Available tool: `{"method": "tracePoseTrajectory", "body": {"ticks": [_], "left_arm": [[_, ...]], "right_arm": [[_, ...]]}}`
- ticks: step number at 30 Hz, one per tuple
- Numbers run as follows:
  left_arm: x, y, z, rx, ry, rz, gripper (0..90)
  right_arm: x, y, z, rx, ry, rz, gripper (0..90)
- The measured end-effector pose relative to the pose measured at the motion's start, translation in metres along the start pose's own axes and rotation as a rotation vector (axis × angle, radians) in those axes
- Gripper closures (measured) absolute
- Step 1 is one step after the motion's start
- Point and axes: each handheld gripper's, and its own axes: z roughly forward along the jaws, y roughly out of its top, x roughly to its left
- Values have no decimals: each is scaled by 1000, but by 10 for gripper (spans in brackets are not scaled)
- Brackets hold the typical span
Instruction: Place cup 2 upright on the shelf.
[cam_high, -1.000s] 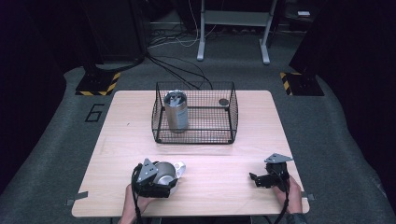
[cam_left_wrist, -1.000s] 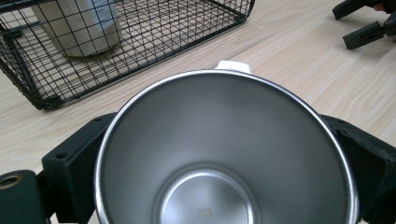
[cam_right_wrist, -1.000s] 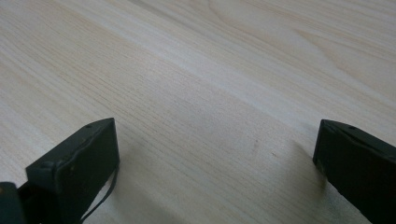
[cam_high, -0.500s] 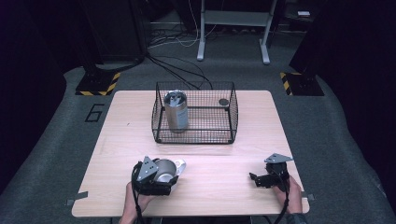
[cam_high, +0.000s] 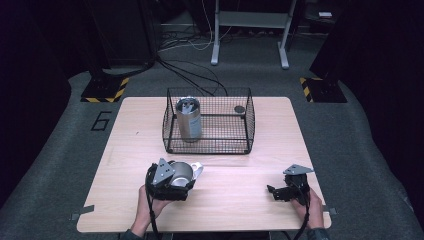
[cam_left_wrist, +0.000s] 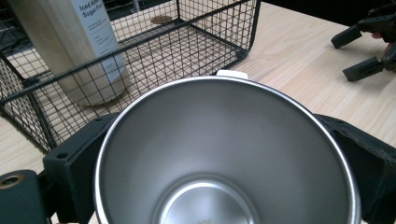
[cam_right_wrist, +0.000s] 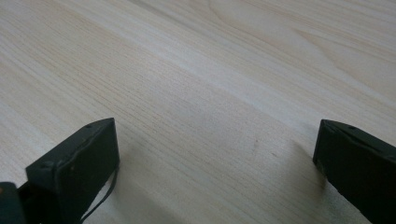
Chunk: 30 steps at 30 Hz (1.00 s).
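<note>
A steel cup (cam_left_wrist: 224, 154) with a white tab at its rim lies on its side near the front left of the wooden table (cam_high: 235, 165). My left gripper (cam_high: 181, 176) is shut on the cup, one black jaw on each side of its wall. In the black wire basket (cam_high: 207, 142) at the table's middle, a tall steel tumbler (cam_high: 188, 119) with a printed label stands upright at the left end. My right gripper (cam_high: 272, 191) rests low at the front right, open, its jaws wide apart over bare wood with nothing between them.
A small dark round disc (cam_high: 239, 109) lies in the basket's far right corner. Bare tabletop stretches between the two grippers and in front of the basket. Cables (cam_high: 190, 75) and stand legs (cam_high: 215, 55) lie on the floor beyond the table.
</note>
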Motion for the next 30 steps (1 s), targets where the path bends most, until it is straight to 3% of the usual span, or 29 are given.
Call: {"method": "tracePoseTrajectory", "body": {"ticks": [16, 30], "left_arm": [[3, 27, 12, -10, 4, 35, 58], [4, 50, 22, -46, -4, 43, 58]], "right_arm": [[0, 0, 1, -7, -5, 1, 0], [0, 0, 1, -7, -5, 0, 0]]}}
